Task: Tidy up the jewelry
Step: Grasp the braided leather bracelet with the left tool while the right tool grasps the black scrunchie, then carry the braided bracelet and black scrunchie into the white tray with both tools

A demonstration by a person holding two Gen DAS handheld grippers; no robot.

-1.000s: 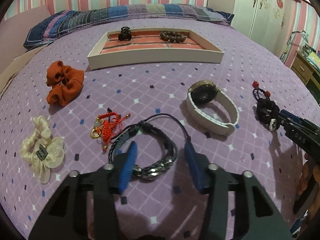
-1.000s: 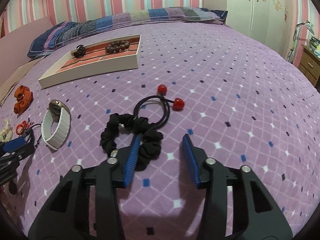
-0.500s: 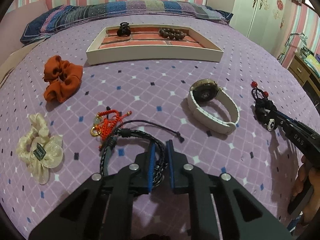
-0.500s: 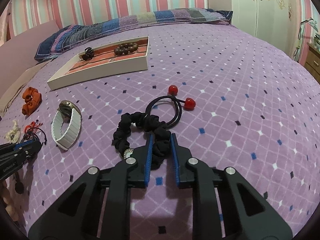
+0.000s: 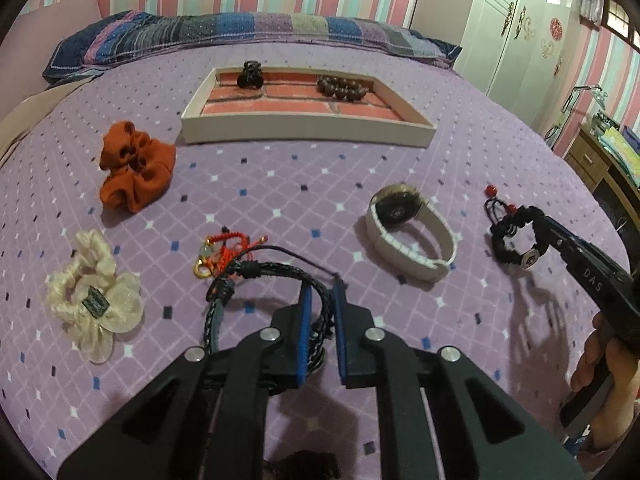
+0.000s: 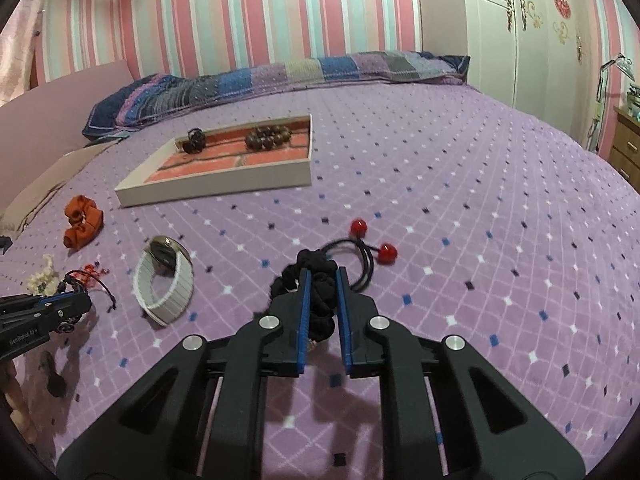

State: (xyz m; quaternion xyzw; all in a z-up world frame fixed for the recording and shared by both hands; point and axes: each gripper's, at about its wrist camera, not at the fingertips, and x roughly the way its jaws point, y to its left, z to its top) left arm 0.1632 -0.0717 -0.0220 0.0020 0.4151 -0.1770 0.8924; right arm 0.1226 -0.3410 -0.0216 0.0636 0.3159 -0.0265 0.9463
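My left gripper (image 5: 322, 288) is shut on a black braided bracelet (image 5: 256, 270) low over the purple bedspread, and the band runs between the blue pads. In the right wrist view this gripper (image 6: 76, 300) shows at the left edge. My right gripper (image 6: 320, 274) has a black scrunchie (image 6: 324, 300) between its pads, which press on it as the jaws are closing. Seen from the left wrist, the scrunchie (image 5: 508, 240) hangs from the right gripper (image 5: 538, 220) just off the bed. The cream tray (image 5: 304, 134) with red compartments lies farther back.
The tray holds a black hair claw (image 5: 249, 74) and a brown bead bracelet (image 5: 342, 88). On the bed lie a white watch (image 5: 412, 256), an orange scrunchie (image 5: 136, 168), a cream scrunchie (image 5: 92, 292), a red cord bracelet (image 5: 224, 248) and a red-beaded hair tie (image 6: 386, 253).
Both grippers went from open to closed, the left on the black bracelet, the right on the black scrunchie. The right gripper has since risen slightly with the scrunchie.
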